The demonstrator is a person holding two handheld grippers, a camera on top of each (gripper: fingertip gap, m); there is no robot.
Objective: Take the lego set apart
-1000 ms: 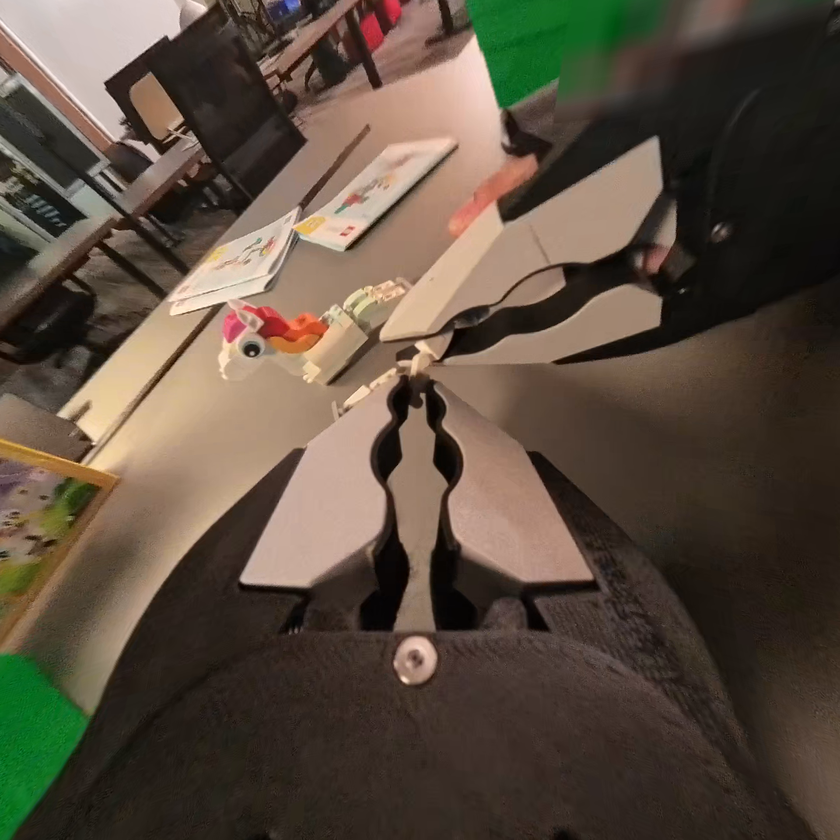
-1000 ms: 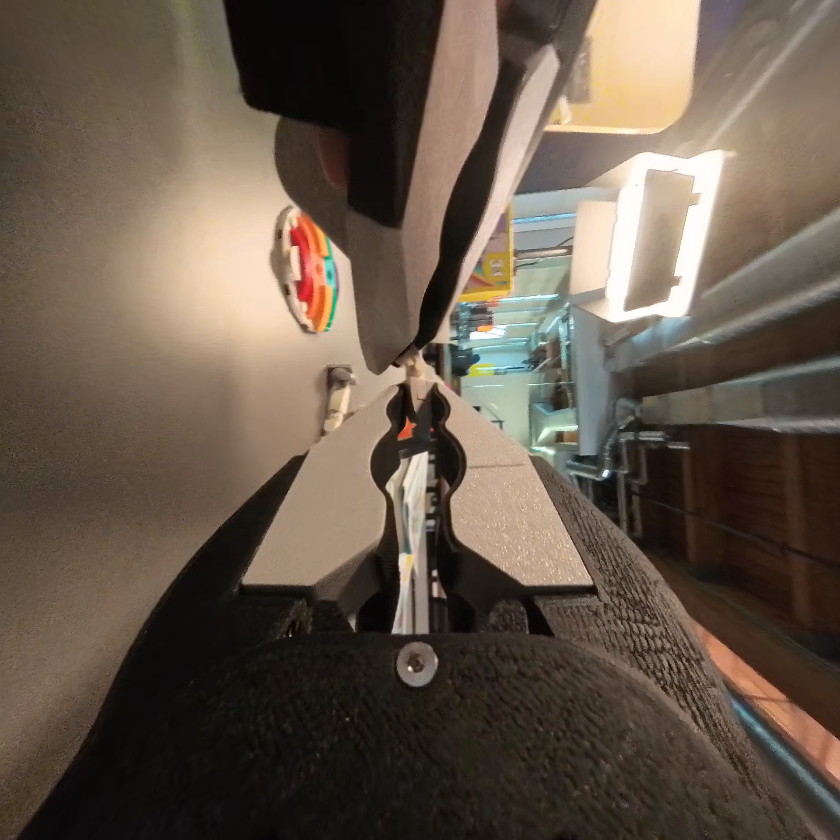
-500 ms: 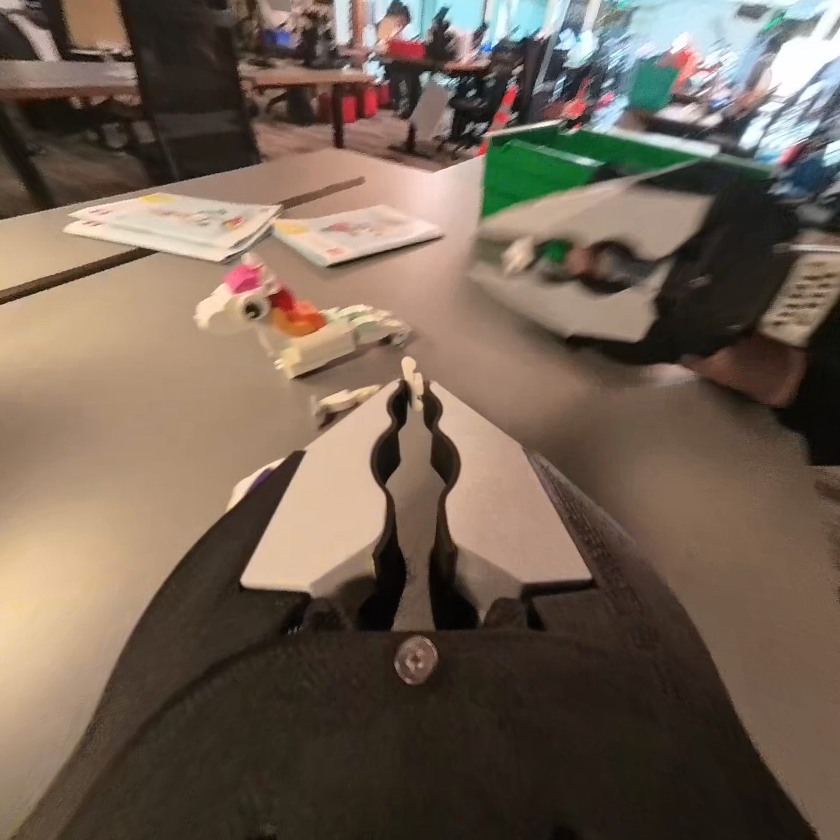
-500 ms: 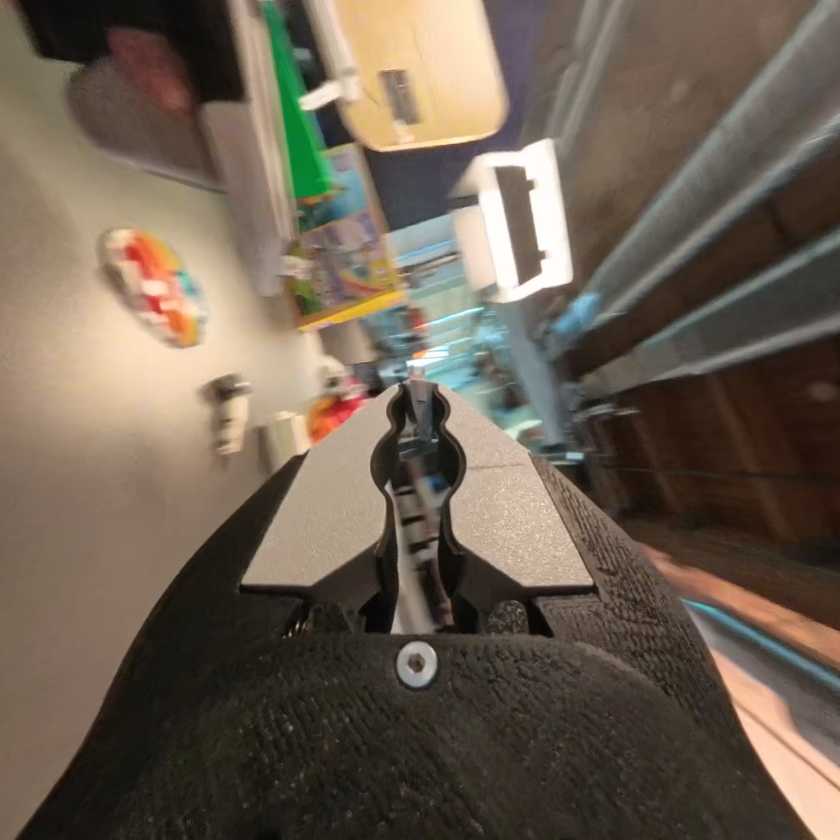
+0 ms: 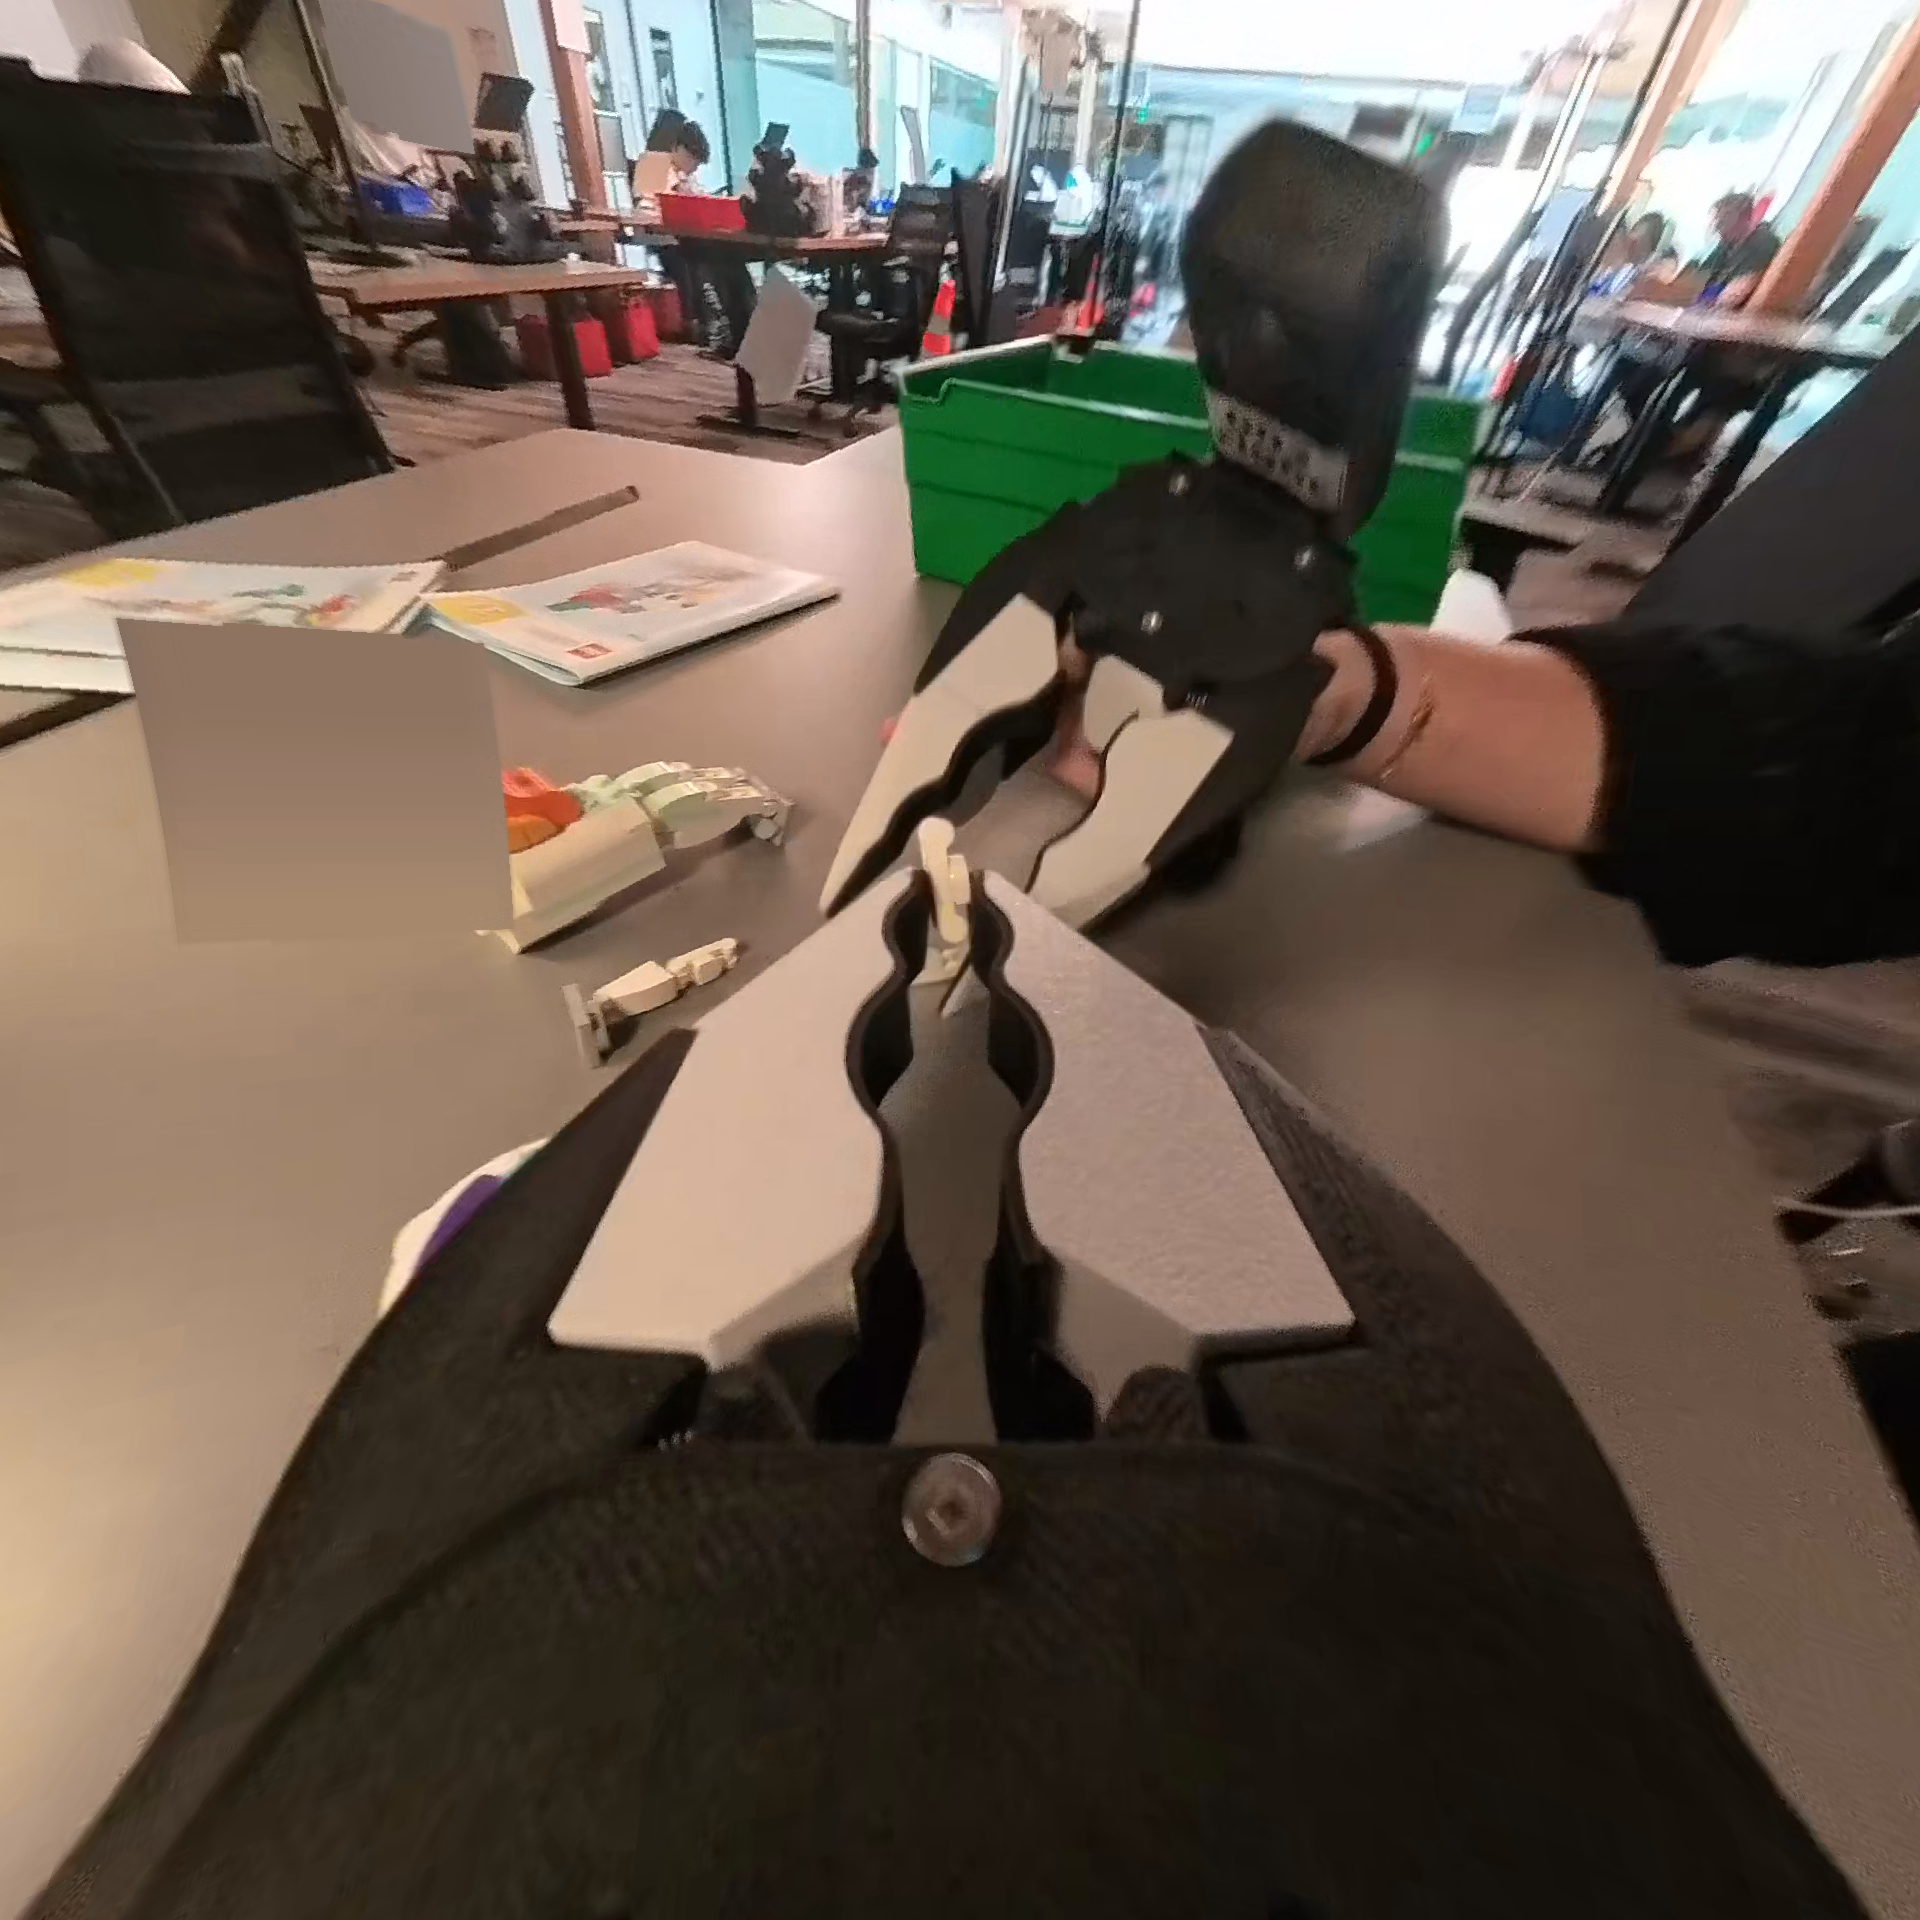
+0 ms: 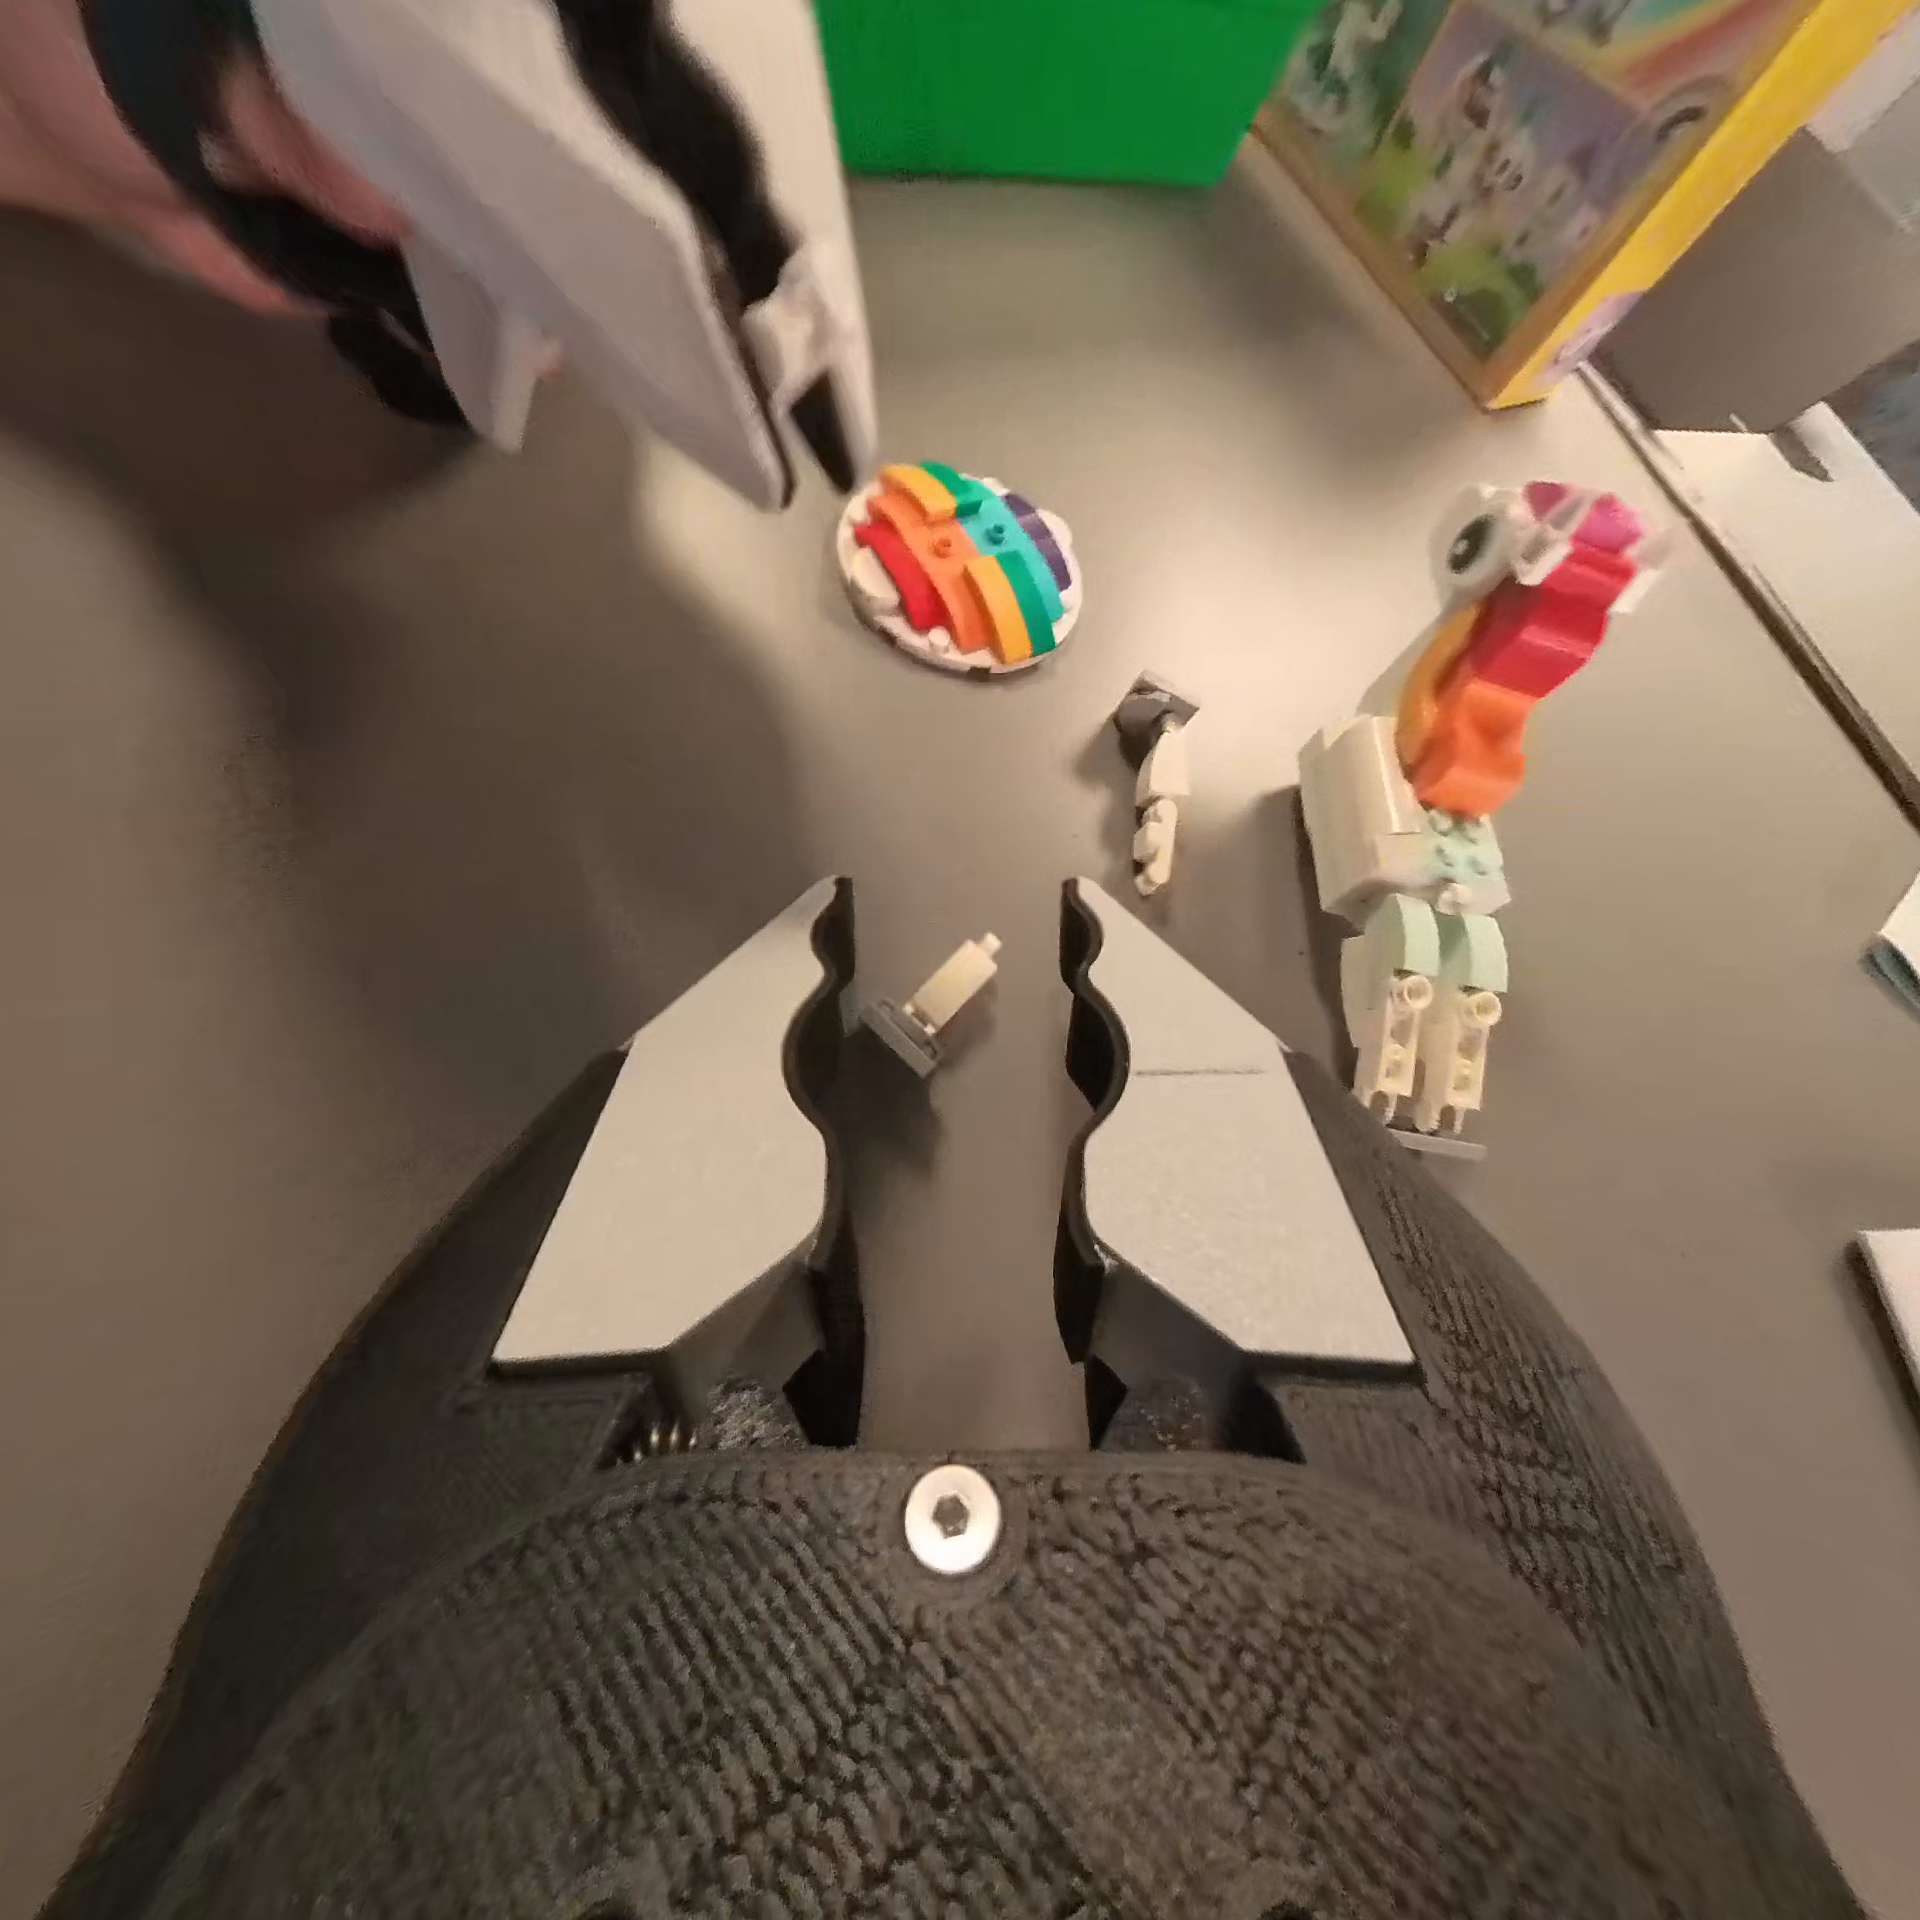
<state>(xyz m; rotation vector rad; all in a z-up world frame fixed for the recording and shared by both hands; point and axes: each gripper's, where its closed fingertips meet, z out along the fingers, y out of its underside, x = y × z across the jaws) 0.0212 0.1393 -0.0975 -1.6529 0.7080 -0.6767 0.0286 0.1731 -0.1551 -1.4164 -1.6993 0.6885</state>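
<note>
Our left hand-held gripper (image 5: 943, 883) is closed on a small white piece (image 5: 940, 868), only by its tips; it may slip and fall on the bench (image 6: 416, 831). Our right hand-held gripper (image 6: 956, 904) is open and empty above a loose leg (image 6: 940, 997). The unicorn (image 6: 1444, 821) lies well apart, so pulling it one-handed could drag it
</note>
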